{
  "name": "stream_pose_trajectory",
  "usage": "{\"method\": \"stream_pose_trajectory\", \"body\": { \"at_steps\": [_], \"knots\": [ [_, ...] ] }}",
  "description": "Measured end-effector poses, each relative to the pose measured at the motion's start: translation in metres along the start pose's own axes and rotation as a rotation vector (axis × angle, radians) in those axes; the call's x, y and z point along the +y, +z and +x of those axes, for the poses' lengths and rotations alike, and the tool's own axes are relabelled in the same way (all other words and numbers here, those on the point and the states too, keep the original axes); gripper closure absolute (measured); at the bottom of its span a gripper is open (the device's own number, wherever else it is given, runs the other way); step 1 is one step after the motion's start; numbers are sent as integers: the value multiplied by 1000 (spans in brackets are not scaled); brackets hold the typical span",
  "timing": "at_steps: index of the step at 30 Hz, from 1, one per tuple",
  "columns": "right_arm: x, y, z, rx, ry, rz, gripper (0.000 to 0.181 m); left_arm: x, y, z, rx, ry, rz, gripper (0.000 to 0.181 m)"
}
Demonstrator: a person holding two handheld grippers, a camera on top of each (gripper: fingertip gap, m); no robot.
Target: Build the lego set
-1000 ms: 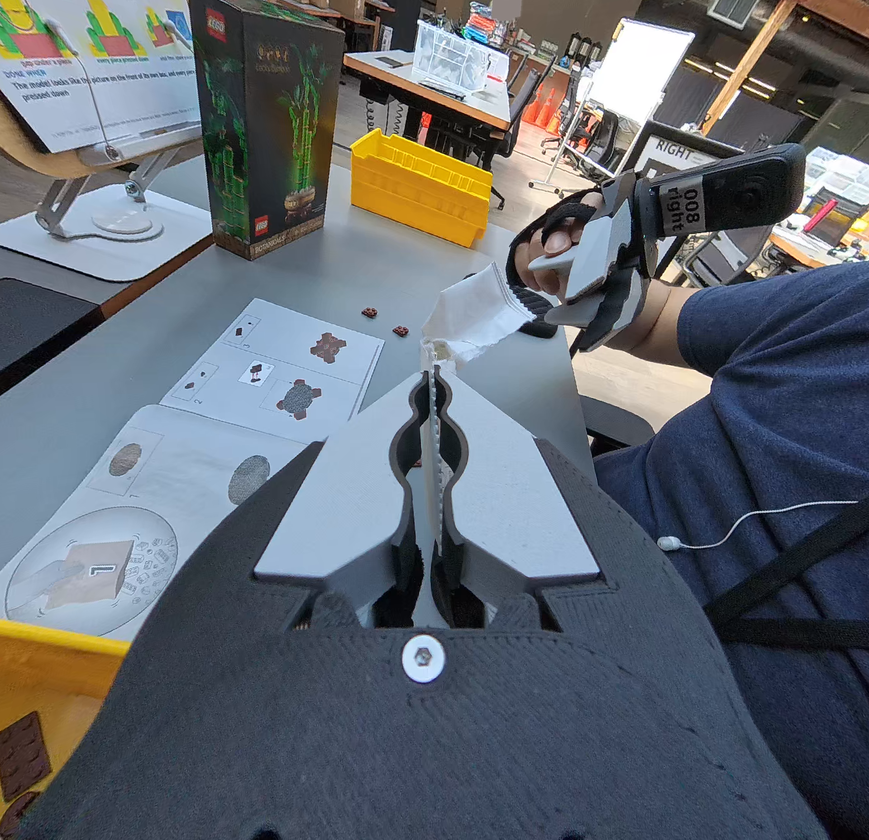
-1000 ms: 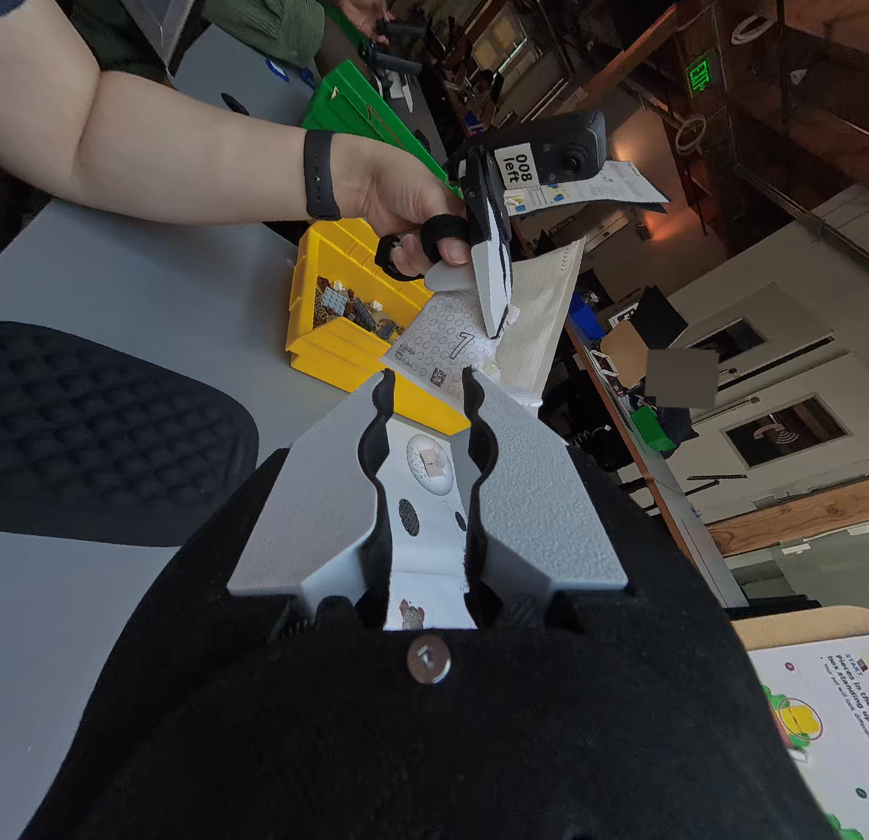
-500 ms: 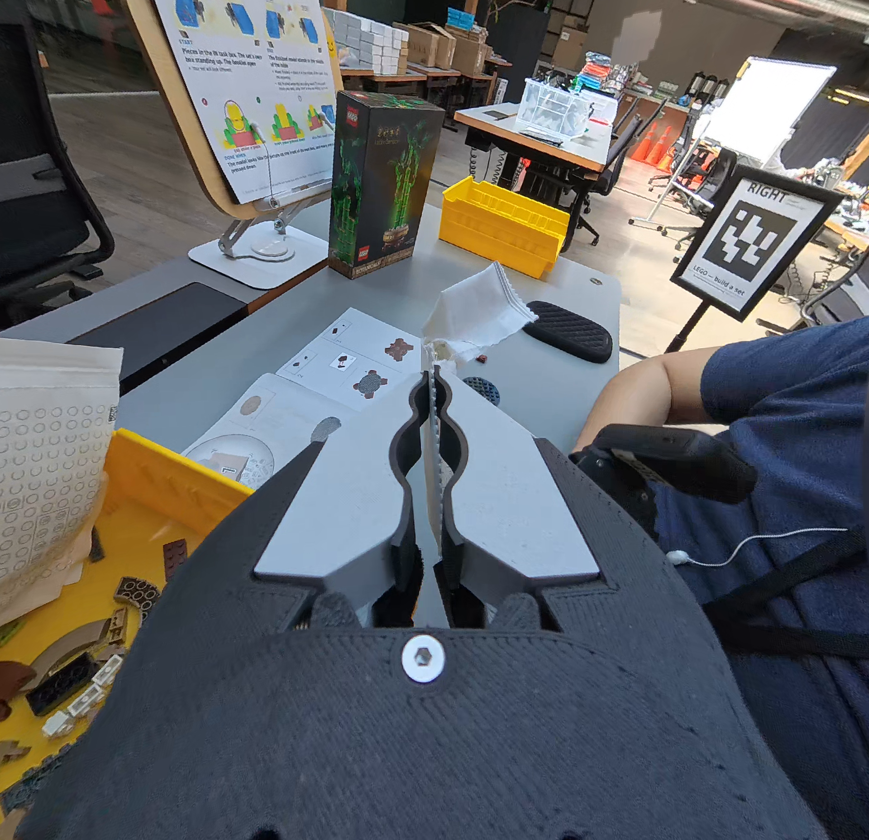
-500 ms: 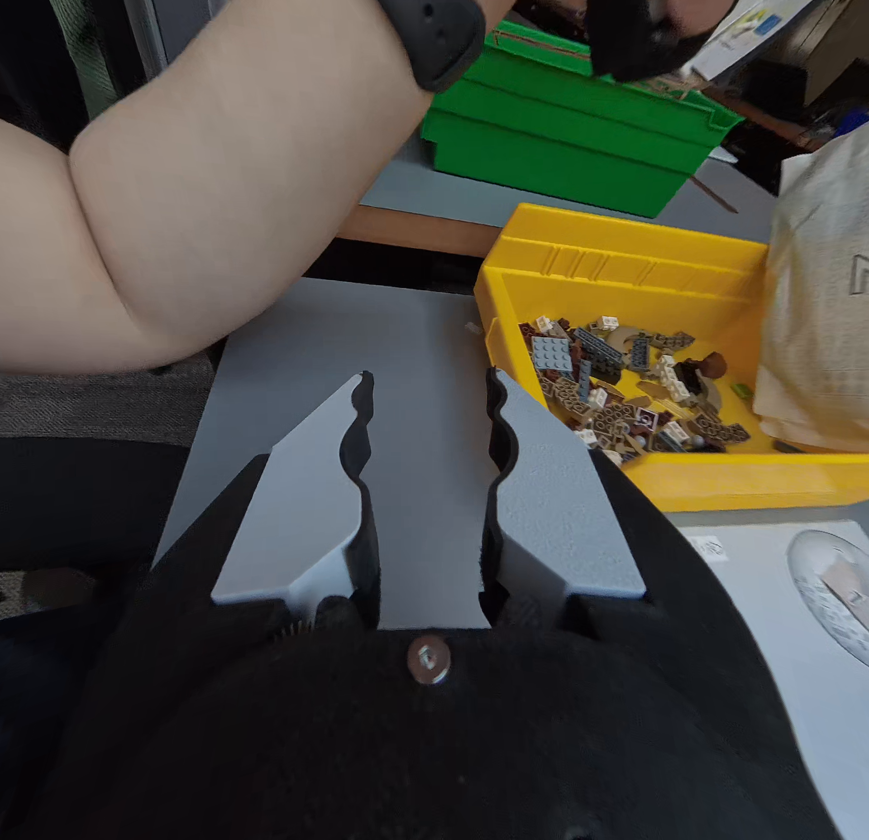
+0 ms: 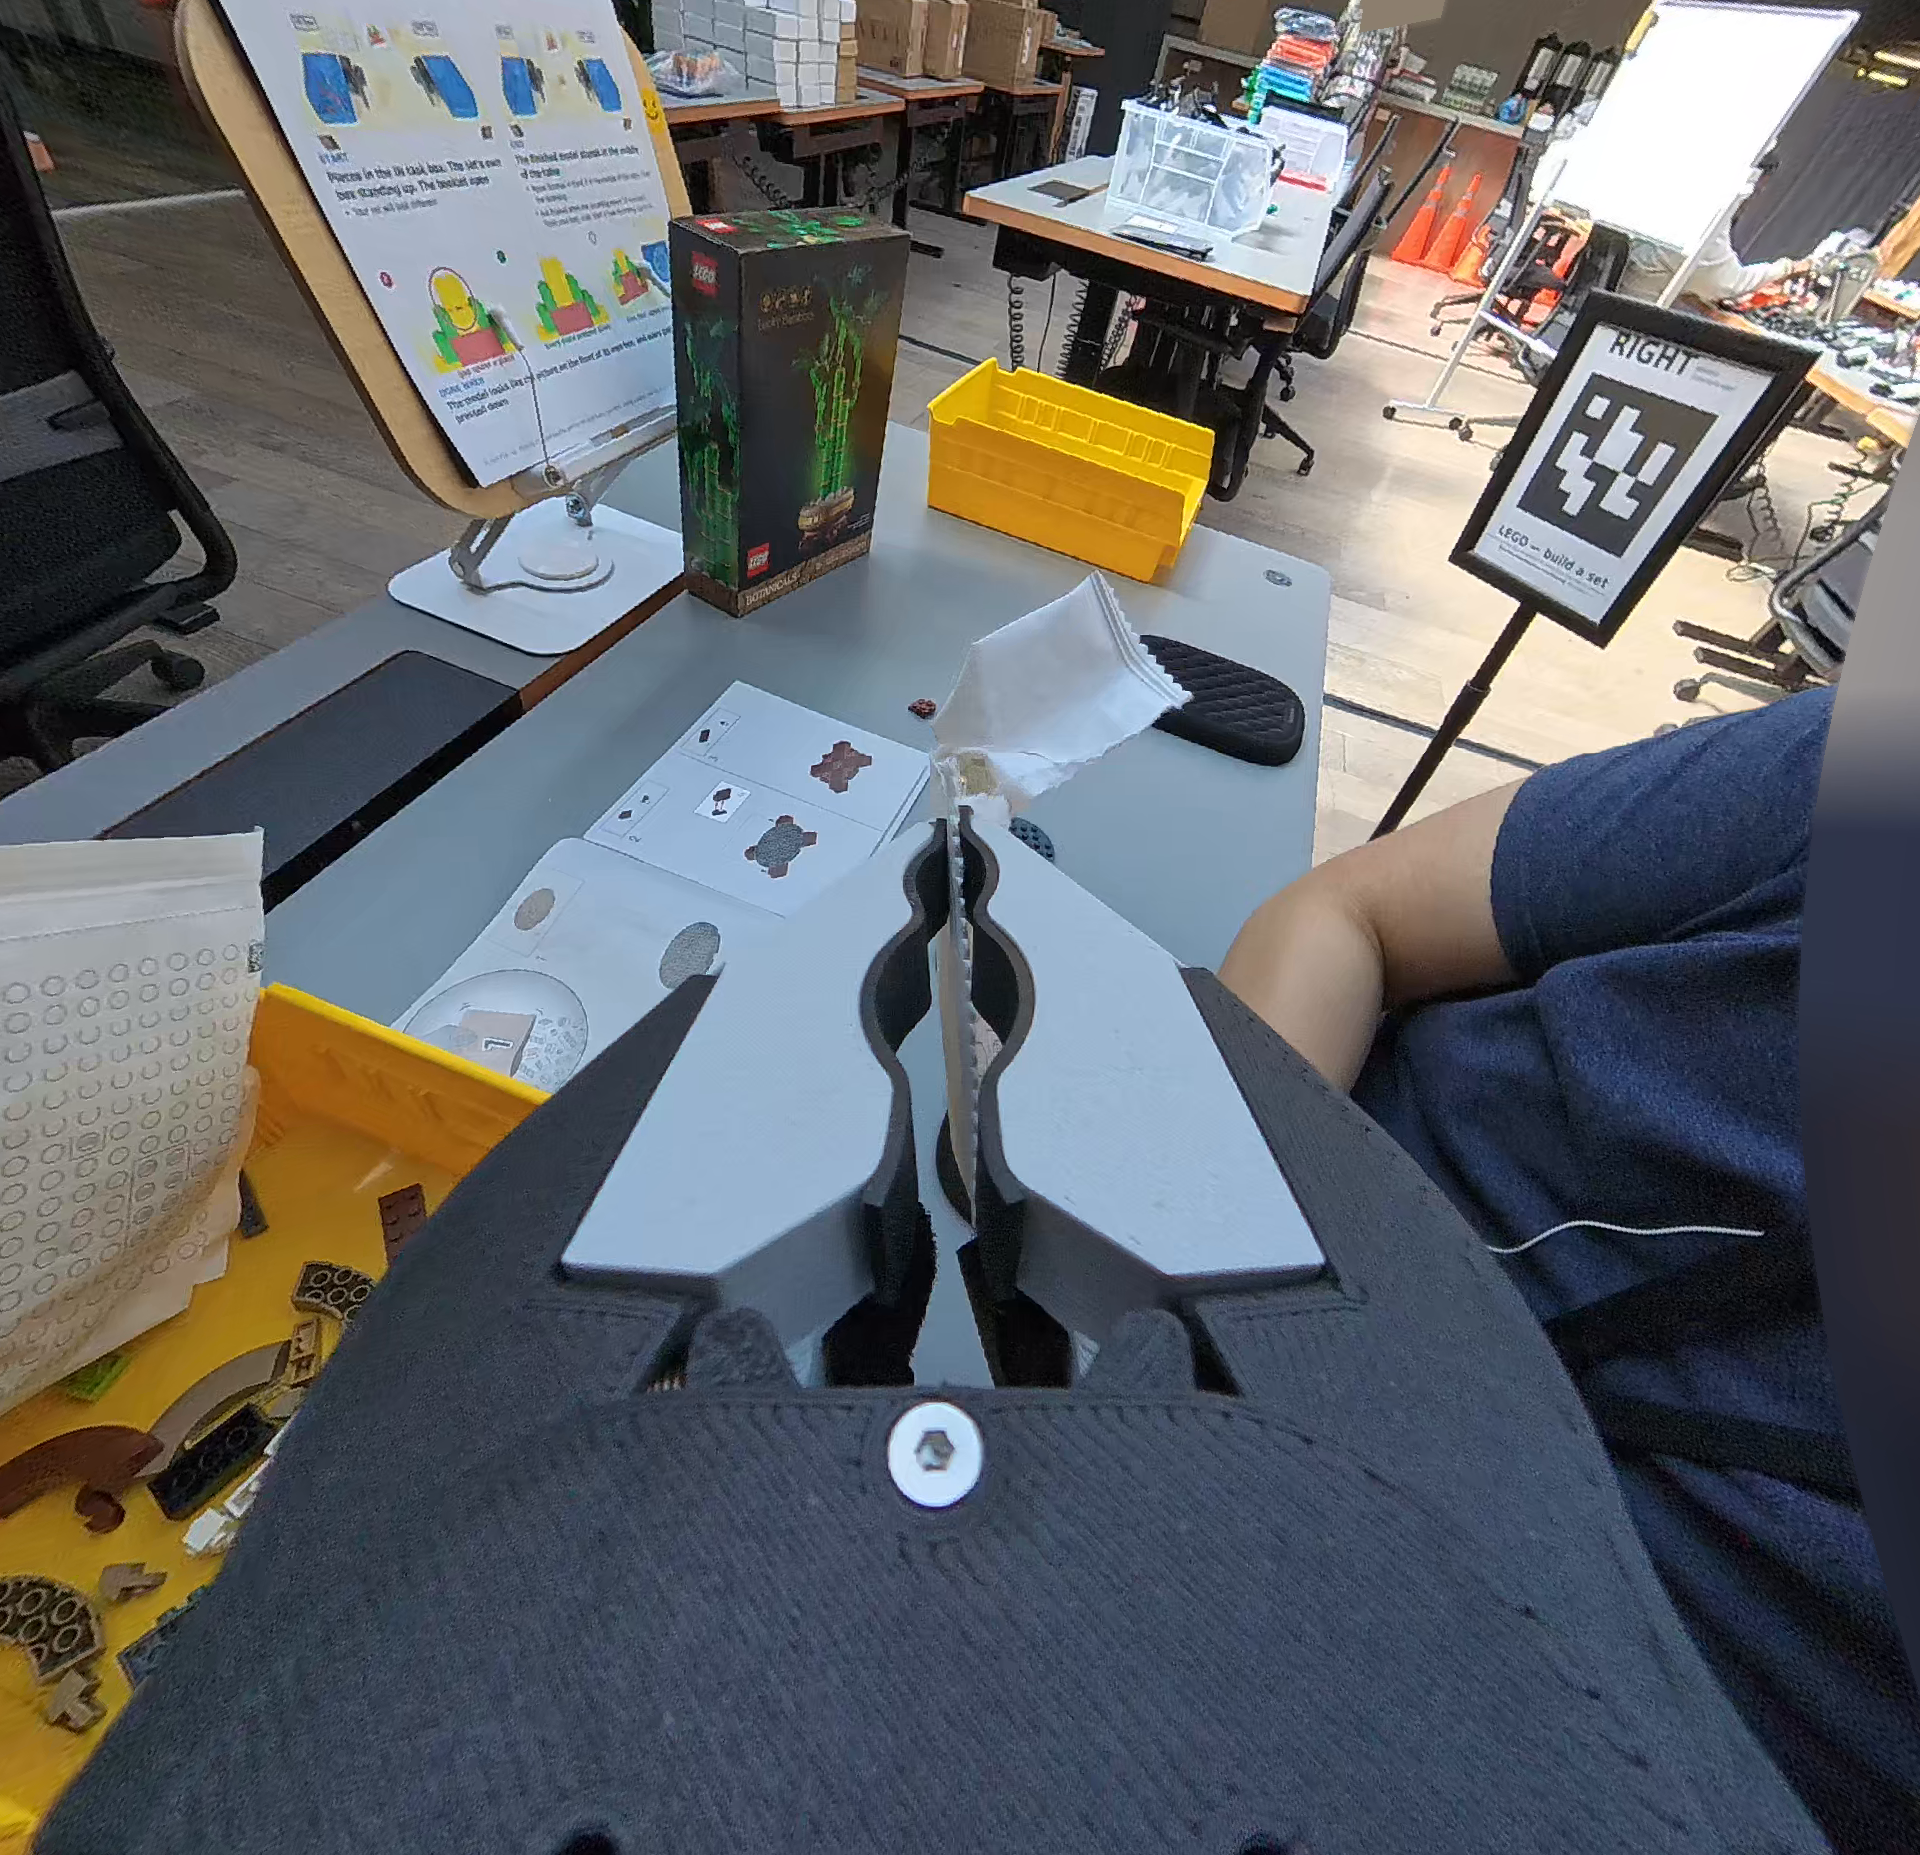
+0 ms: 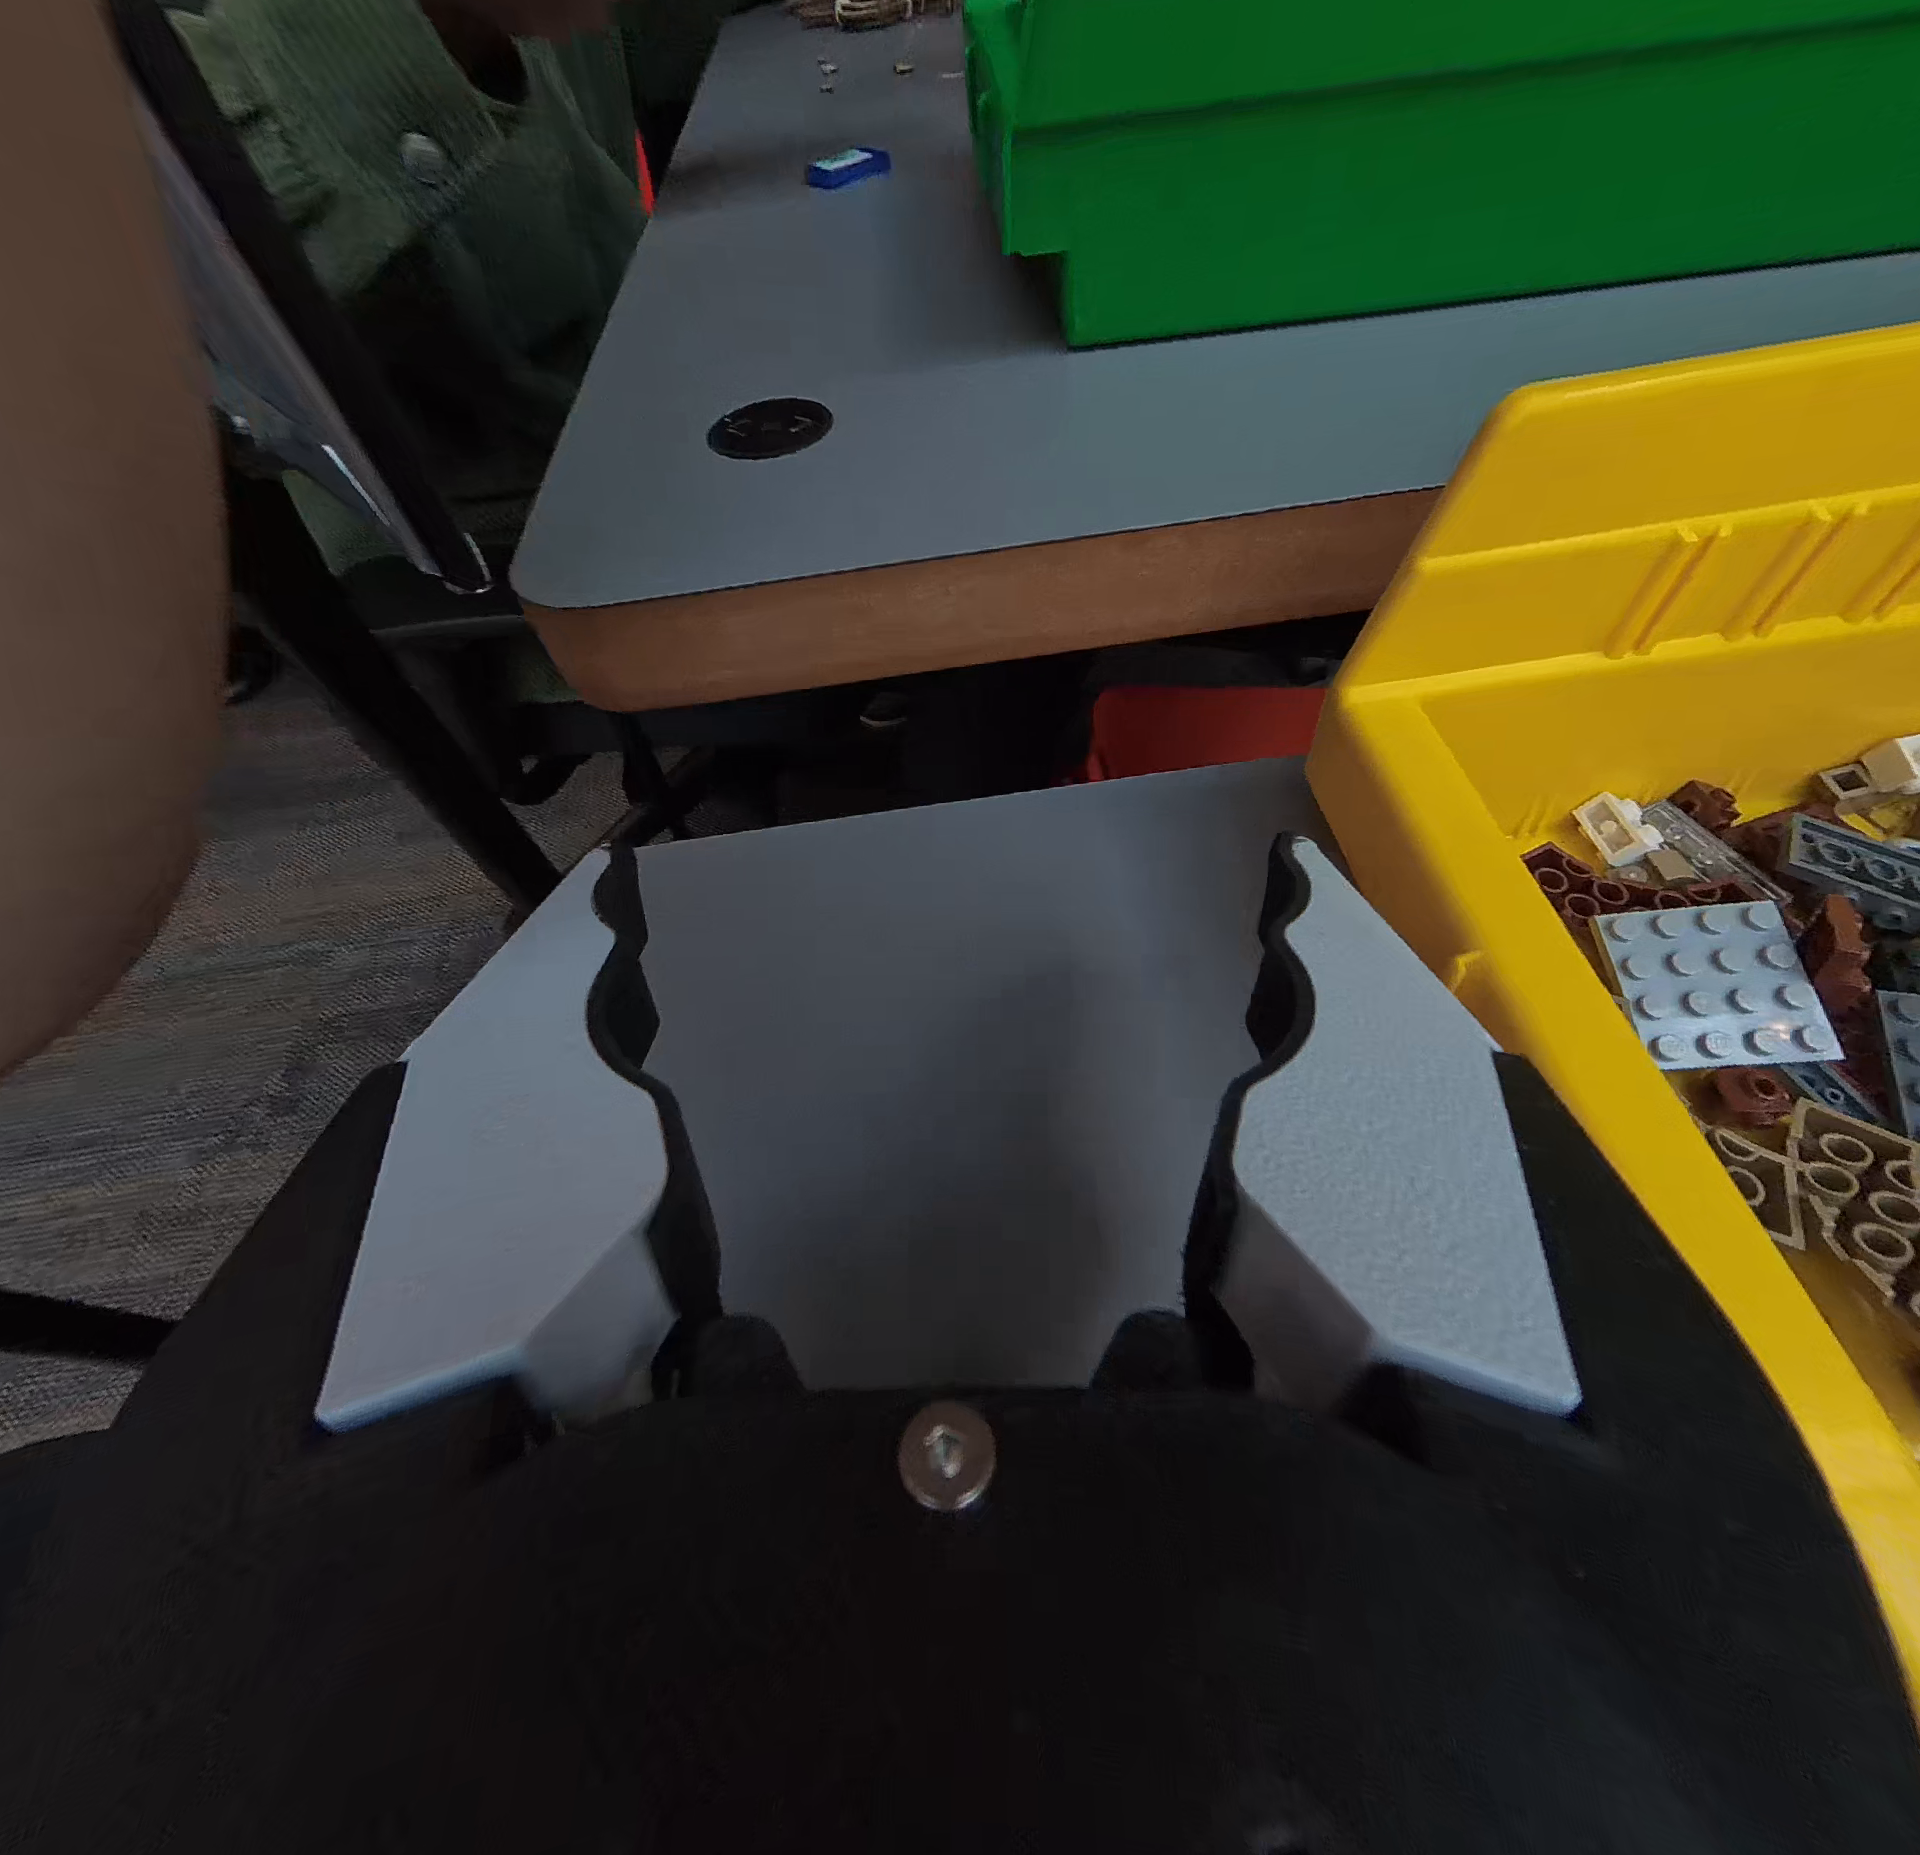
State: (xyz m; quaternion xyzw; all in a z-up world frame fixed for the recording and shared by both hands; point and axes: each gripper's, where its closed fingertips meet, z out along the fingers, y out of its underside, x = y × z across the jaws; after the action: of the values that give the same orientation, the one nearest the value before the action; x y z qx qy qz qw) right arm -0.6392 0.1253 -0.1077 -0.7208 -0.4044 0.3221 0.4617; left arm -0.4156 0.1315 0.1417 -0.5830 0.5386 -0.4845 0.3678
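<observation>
- Lego pieces (image 6: 1714, 1005) lie loose in the yellow bin (image 6: 1621, 600) at the table's (image 6: 935, 974) left edge.
- My left gripper (image 5: 958, 829) pinches a torn white paper bag strip (image 5: 1049, 693) above the instruction booklet (image 5: 769, 797).
- My right gripper (image 6: 951, 870) is spread wide, empty, beside the bin.

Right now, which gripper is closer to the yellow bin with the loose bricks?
Right. The right gripper hangs open just beside the yellow bin, near its corner. The left gripper, shut on a torn paper strip, points over the instruction booklet, past the bin.
</observation>
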Motion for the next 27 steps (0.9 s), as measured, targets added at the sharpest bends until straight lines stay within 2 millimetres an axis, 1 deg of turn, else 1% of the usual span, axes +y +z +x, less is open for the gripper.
{"method": "stream_pose_trajectory", "body": {
  "at_steps": [1, 4, 7, 9, 11, 14, 18, 20, 23, 25, 27],
  "knots": [
    [1, 5, 3, 22, -3, -10, 61, -1, -2, 1, 8, -2, 3, 181],
    [1, 19, 3, 35, -3, -35, 56, -3, -7, 5, 18, 1, 5, 181],
    [5, 29, 9, 60, 37, -90, 52, -4, -11, 8, 21, 10, 9, 181],
    [9, 34, 11, 64, 70, -130, 52, -5, -12, 9, 32, 9, 20, 181],
    [10, 36, 14, 86, 61, -144, 52, -4, -12, 11, 41, 8, 23, 181],
    [21, 41, 18, 118, 50, -220, 52, 0, -12, 11, 42, 12, 8, 181],
    [28, 44, 22, 174, 16, -277, 52, 4, -14, 12, 43, 15, 6, 181],
    [35, 46, 25, 214, 5, -329, 52, 5, -14, 12, 45, 14, 6, 181],
    [36, 47, 27, 232, -9, -347, 52, 8, -15, 12, 44, 16, -3, 181],
    [37, 43, 26, 225, 6, -366, 51, 9, -15, 13, 43, 14, -6, 181],
    [40, 32, 22, 204, 40, -393, 52, 10, -16, 12, 40, 11, -8, 181]
  ]
}}
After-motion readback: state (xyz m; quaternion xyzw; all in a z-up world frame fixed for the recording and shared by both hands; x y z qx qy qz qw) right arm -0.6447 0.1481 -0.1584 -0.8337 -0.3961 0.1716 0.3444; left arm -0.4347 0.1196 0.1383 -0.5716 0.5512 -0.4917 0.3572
